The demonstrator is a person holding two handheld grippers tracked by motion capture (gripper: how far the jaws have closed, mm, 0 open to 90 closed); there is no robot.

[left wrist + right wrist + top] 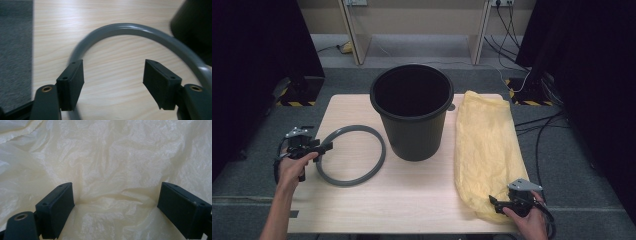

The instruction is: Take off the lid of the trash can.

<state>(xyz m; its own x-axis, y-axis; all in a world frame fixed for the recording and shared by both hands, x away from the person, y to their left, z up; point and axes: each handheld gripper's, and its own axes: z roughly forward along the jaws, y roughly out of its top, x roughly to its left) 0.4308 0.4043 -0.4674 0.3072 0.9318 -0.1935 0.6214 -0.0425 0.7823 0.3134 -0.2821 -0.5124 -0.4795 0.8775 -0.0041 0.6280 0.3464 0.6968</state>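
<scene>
A grey plastic ring [381, 152] lies flat on the wooden table [412, 192], left of an upright, empty black bucket [412, 115]. My left gripper [326, 147] is at the ring's left edge. In the left gripper view, that gripper [112, 68] is open. The ring [130, 27] curves ahead of the jaws and passes under the left one, with no pad pressing on it. A crumpled yellow plastic bag [487, 145] lies along the table's right side. My right gripper [493, 202] is at the bag's near end, open [115, 192] over the bag [112, 152].
The bucket's wall [195, 22] is close on the right in the left gripper view. Grey carpet [247, 150] surrounds the table. Cables [539, 125] trail on the floor at the right, and desk legs [354, 40] stand behind the table.
</scene>
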